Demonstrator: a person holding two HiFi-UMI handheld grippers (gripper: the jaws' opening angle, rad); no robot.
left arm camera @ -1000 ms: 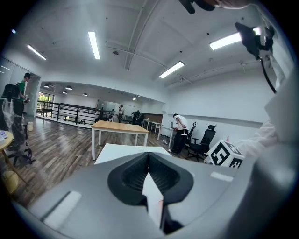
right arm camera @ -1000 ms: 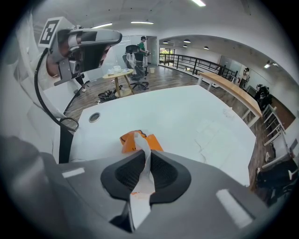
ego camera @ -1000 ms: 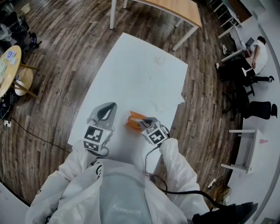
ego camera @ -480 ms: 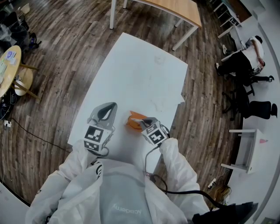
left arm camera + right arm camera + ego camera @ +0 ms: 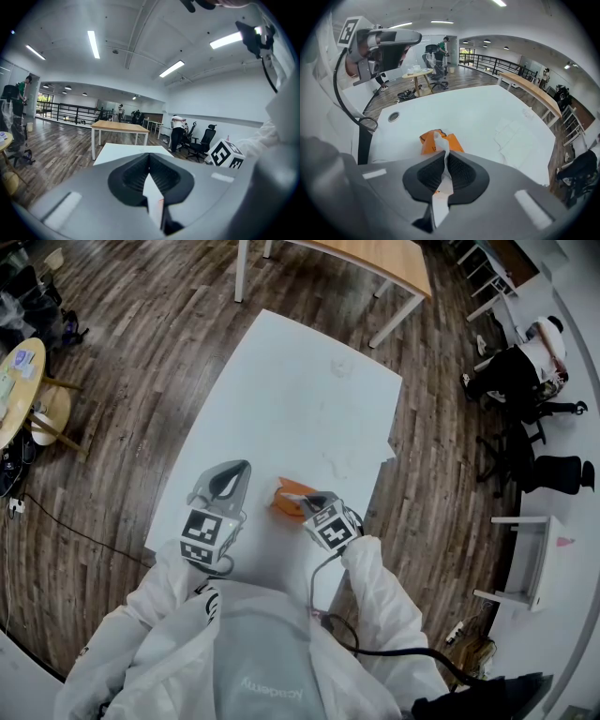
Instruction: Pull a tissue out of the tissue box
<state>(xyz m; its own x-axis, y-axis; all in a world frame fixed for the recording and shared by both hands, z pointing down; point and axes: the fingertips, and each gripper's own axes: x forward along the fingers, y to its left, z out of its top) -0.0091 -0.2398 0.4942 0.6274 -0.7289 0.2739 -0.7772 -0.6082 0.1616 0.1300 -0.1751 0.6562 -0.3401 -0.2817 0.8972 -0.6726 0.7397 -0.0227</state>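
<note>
suit (image 5: pixel 384 606): white, grey chest panel | left tool (image 5: pixel 240 467), right tool (image 5: pixel 299 506): grey, checkered marker cubes (image 5: pixel 203 532) | cable (image 5: pixel 375 651): black

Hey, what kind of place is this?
Probably an open-plan office or lab space: a wood-topped desk, black office chairs along the side, and long ceiling strip lights overhead.

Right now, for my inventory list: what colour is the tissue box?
The tissue box is orange; clearest in the right gripper view.

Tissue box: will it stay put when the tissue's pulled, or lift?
Likely light: the tissue box looks small and soft-sided, and nothing pins it, so it may lift or slide on the smooth table. The tissue pinched in the right tool looks thin and floppy; a sharp yank could tear it.
</note>
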